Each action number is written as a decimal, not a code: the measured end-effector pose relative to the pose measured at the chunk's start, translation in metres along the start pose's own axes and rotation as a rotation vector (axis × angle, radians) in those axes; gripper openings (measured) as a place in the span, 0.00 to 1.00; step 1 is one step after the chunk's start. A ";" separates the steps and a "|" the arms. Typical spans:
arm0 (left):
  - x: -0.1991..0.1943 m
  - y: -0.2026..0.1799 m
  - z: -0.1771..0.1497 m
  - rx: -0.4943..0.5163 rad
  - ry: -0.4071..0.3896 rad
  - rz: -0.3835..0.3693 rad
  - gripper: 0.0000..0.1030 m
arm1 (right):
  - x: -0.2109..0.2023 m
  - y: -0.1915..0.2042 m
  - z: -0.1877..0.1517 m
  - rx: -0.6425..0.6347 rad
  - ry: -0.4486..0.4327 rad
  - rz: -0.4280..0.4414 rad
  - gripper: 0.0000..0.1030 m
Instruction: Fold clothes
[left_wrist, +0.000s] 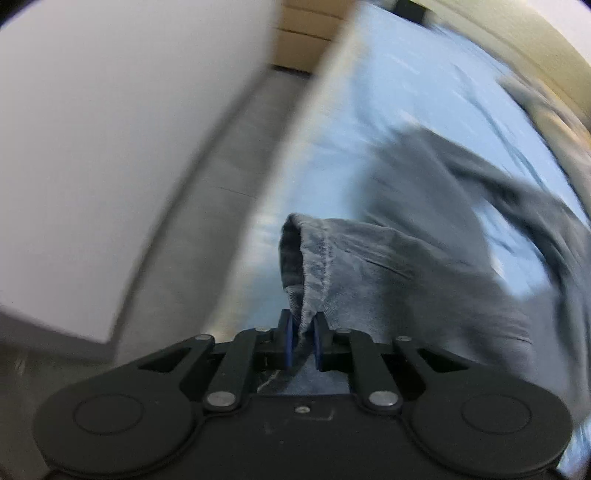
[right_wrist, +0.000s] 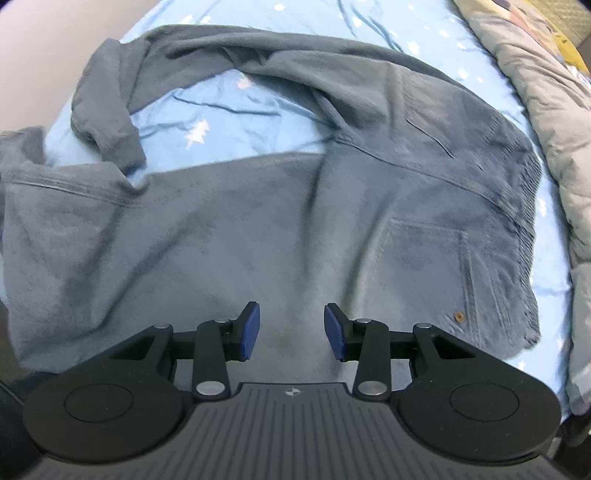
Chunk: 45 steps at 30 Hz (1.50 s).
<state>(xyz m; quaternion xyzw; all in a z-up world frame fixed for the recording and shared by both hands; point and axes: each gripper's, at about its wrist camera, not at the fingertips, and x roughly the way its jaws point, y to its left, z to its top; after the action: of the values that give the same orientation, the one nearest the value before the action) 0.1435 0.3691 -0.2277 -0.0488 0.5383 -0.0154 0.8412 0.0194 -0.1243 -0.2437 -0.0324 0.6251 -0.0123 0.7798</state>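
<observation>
A grey-blue sweatshirt (right_wrist: 229, 221) lies spread on a light blue sheet (right_wrist: 229, 107) printed with white stars. One sleeve (right_wrist: 107, 110) curls back at the upper left, and a square pocket (right_wrist: 424, 266) with a small button shows at the right. My right gripper (right_wrist: 291, 334) hovers open just above the garment's middle, with nothing between its blue pads (right_wrist: 251, 330). In the left wrist view, my left gripper (left_wrist: 303, 341) is shut on the sweatshirt's cuff (left_wrist: 314, 258), which is lifted near the bed's edge. That view is motion-blurred.
A grey quilt (right_wrist: 535, 92) is bunched along the right side of the bed. The left wrist view shows the bed's edge (left_wrist: 295, 129), grey floor (left_wrist: 207, 192) beside it, and a white wall or cabinet (left_wrist: 110, 129) at the left.
</observation>
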 end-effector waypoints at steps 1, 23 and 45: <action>-0.002 0.010 0.000 -0.027 -0.008 0.043 0.09 | 0.001 0.001 0.002 -0.001 -0.003 0.002 0.39; 0.009 0.034 -0.005 -0.255 0.153 0.193 0.36 | 0.014 -0.001 0.027 0.064 -0.044 0.036 0.39; 0.020 -0.046 0.093 0.384 0.228 -0.314 0.38 | 0.001 0.143 0.059 0.281 -0.278 0.157 0.51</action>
<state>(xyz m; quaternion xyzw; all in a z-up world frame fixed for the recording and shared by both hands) 0.2372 0.3282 -0.2030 0.0308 0.6028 -0.2528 0.7561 0.0736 0.0203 -0.2410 0.1239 0.5043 -0.0340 0.8539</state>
